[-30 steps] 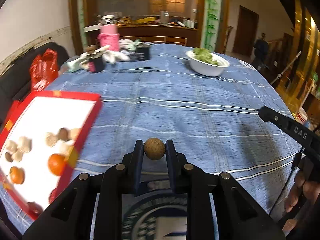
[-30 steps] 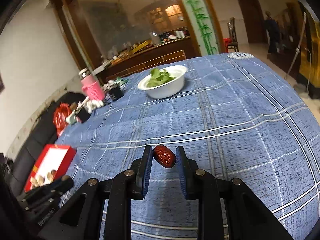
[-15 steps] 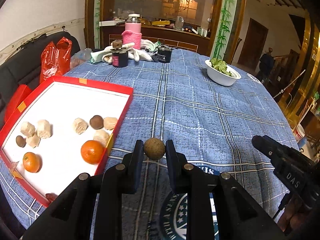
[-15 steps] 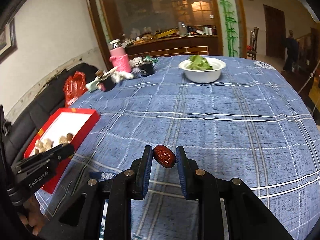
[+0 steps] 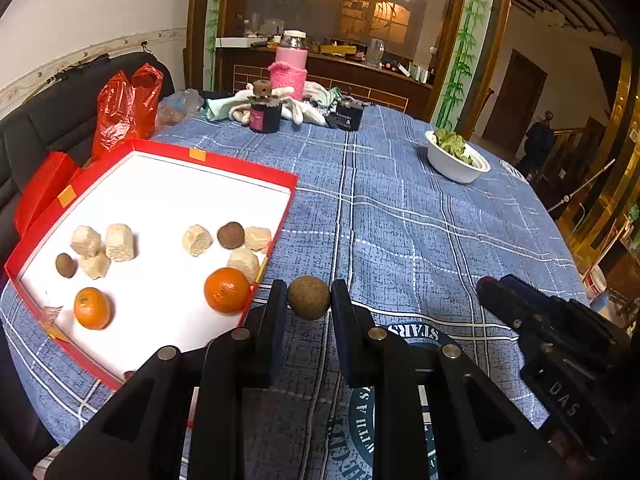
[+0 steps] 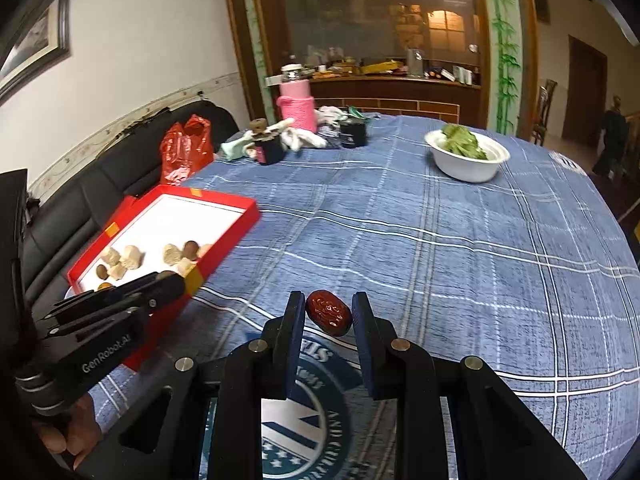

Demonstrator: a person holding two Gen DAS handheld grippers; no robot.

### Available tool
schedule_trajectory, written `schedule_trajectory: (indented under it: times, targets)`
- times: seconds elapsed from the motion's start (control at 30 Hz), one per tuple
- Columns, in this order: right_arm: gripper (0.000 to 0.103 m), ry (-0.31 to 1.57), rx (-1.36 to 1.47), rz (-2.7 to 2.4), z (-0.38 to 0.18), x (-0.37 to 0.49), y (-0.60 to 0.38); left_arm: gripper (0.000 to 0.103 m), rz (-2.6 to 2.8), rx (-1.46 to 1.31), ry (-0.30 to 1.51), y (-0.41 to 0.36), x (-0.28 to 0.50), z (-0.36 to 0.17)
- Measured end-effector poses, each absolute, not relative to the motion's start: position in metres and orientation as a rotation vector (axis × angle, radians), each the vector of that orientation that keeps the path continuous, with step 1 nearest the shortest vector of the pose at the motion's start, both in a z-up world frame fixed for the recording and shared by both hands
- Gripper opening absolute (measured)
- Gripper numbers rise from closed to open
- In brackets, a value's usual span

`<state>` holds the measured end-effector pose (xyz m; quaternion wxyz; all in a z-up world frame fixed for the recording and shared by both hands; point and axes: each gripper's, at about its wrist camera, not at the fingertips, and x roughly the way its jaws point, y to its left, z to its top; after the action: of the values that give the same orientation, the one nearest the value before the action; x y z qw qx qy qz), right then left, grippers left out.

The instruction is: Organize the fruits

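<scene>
My left gripper (image 5: 309, 300) is shut on a round brown fruit (image 5: 309, 297), held just right of the red box's near corner. The red box (image 5: 244, 166) with a white floor lies at the left and holds two oranges (image 5: 227, 290), several pale chunks (image 5: 119, 242) and small brown balls (image 5: 231, 235). My right gripper (image 6: 328, 314) is shut on a dark red date (image 6: 329, 312) above the blue checked tablecloth, to the right of the red box (image 6: 224, 236). The right gripper's body shows at the lower right of the left wrist view, the left gripper's body (image 6: 100, 320) at the lower left of the right wrist view.
A white bowl of greens (image 5: 456, 158) stands far right on the table (image 5: 420, 220). At the back edge are a pink jar (image 5: 291, 66), two dark cups (image 5: 264, 114) and white cloths. A red plastic bag (image 5: 126, 108) sits on a black sofa left. A person stands in the far doorway.
Both grippers have swung left toward the red box, each still holding its fruit. The box has come more fully into both views and sits closer to the left gripper.
</scene>
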<state>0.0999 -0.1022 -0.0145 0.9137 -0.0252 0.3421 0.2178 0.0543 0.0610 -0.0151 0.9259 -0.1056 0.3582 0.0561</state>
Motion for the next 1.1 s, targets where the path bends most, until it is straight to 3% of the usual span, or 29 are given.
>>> schedule_trajectory:
  times: [1.1]
  targets:
    - [0.025,0.655,-0.194,0.594,0.005,0.084,0.013,0.02,0.297,-0.295,0.665,0.155,0.022,0.003]
